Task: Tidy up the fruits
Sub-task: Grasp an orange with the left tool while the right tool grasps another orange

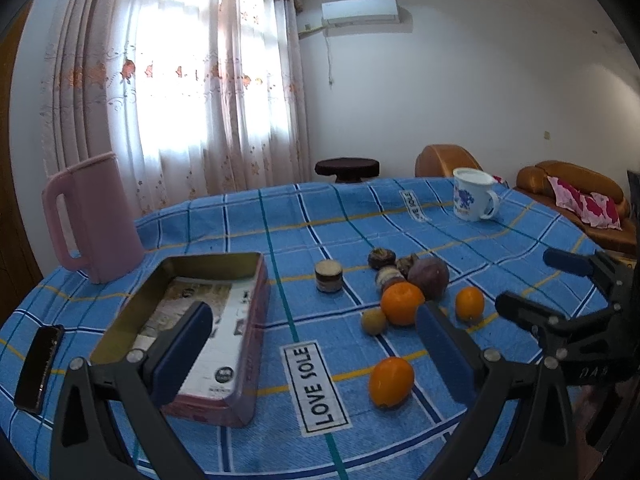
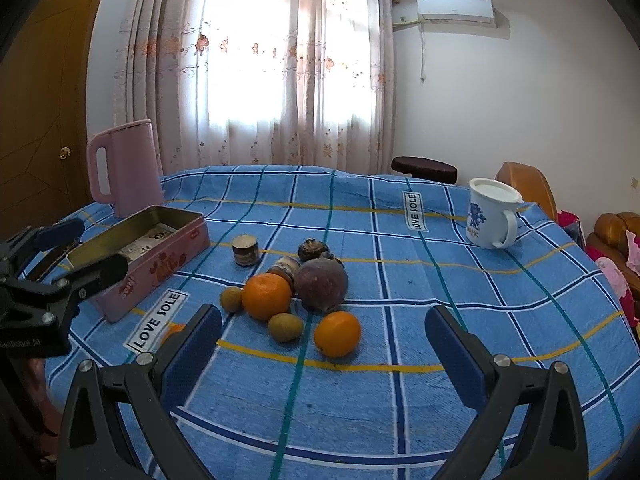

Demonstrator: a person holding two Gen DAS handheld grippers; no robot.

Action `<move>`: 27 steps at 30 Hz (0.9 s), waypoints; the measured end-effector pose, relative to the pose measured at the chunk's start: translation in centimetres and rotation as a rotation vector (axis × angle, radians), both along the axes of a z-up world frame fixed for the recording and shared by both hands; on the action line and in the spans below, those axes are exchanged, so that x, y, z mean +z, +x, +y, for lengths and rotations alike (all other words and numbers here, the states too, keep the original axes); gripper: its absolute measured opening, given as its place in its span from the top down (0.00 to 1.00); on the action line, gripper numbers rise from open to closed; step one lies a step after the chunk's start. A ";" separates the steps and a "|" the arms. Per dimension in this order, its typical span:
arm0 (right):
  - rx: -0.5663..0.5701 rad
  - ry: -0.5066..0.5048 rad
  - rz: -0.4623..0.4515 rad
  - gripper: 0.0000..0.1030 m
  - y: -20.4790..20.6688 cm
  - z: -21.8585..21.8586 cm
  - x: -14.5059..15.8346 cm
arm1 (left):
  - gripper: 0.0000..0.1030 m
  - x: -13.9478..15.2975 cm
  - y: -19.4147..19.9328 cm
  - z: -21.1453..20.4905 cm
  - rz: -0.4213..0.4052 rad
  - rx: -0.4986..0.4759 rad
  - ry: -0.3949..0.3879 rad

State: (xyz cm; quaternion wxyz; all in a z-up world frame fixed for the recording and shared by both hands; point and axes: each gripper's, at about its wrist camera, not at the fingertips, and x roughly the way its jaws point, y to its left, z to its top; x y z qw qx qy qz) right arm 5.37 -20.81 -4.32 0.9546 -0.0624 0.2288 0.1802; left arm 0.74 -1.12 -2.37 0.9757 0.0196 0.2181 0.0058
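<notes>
Fruit sits loose on the desk [image 2: 440, 360] beside the pink tin [image 1: 248, 320]. One orange [image 1: 391, 382] lies apart, just ahead of the left tool [image 1: 316, 344] and right of the tin. The left tool is nearer; both it and the right tool [image 2: 324, 340] gape wide, holding nothing.
</notes>
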 end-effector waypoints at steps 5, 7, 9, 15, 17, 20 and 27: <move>-0.063 0.028 0.044 0.01 1.6 -1.6 -0.7 | 0.00 -1.7 1.1 -1.5 0.065 -0.046 0.021; -0.069 0.036 0.078 0.02 2.6 -1.8 -1.2 | 0.00 -2.4 1.5 -2.1 0.097 -0.071 0.014; -0.081 0.007 0.098 0.02 3.4 -1.6 -1.6 | 0.00 -2.8 1.9 -2.6 0.123 -0.088 0.016; -0.032 0.022 0.227 0.28 6.1 -1.4 -3.0 | 0.09 -3.9 3.0 -3.4 0.193 -0.126 0.016; -0.020 0.030 0.241 0.29 6.3 -1.4 -3.1 | 0.18 -4.2 3.3 -3.6 0.212 -0.138 0.013; 0.009 0.031 0.301 0.33 7.0 -1.1 -3.8 | 0.27 -4.5 3.6 -3.9 0.233 -0.160 0.012; 0.097 0.079 0.367 0.61 7.4 -0.9 -4.4 | 0.65 -5.2 4.5 -3.5 0.307 -0.229 -0.063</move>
